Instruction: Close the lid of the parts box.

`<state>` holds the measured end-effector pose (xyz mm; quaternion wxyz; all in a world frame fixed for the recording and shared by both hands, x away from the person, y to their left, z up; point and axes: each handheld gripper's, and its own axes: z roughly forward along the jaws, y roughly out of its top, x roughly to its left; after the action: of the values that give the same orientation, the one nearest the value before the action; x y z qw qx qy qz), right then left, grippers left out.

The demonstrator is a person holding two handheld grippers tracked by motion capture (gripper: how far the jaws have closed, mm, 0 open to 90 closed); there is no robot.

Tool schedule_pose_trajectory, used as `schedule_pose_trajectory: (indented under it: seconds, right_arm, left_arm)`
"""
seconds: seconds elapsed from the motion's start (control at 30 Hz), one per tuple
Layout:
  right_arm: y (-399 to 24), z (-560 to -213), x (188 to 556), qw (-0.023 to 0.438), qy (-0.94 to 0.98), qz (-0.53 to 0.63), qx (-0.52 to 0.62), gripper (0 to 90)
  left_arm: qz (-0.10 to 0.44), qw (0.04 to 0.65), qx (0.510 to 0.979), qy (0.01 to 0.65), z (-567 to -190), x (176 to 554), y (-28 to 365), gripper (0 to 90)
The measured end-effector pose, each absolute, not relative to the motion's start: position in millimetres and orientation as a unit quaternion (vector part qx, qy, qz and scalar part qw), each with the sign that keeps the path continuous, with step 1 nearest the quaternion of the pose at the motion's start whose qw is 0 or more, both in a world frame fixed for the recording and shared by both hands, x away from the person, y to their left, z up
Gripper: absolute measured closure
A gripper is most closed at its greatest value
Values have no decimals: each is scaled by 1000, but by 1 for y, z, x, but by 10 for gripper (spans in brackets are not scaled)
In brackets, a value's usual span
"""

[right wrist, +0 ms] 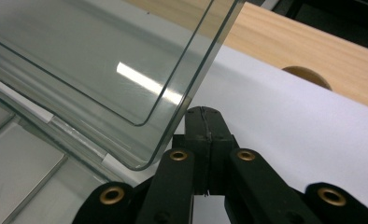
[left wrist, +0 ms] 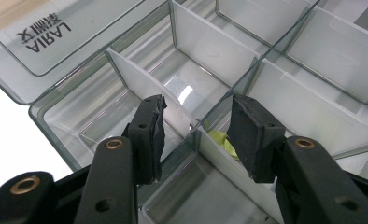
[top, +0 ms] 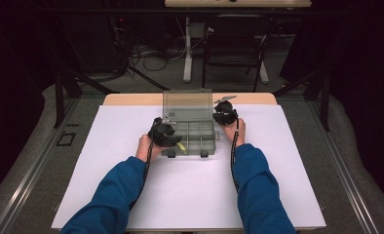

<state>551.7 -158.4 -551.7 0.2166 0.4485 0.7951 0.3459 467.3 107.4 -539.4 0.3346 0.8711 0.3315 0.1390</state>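
A clear plastic compartment box [top: 207, 144] sits mid-table with its lid [top: 188, 103] standing open. My left gripper [top: 173, 139] hovers over the box's front left. In the left gripper view its jaws [left wrist: 198, 105] stand open astride a white divider [left wrist: 219, 158], with the pads touching nothing. A small yellow-green piece [left wrist: 221, 140] lies in the compartment beside the right pad and pokes out by the gripper in the high view [top: 182, 145]. My right gripper [top: 220, 111] is at the lid's right edge. It is shut [right wrist: 204, 112] with nothing between the pads, just behind the lid's lower corner [right wrist: 145, 163].
The box rests on a white sheet [top: 131, 195] covering a wooden table [top: 131, 99]. The other compartments [left wrist: 285, 28] look bare. A chair [top: 234, 44], a table leg and cables stand on the floor beyond the far edge. White sheet lies open around the box.
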Motion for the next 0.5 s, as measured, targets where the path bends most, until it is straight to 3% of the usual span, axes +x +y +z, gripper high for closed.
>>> schedule_pose_trajectory:
  seconds: [0.5]
  right_arm:
    - [-158,-545,549,245,785,364,439,900]
  left_arm:
    - [143,335,869,335,-540,467,107,551]
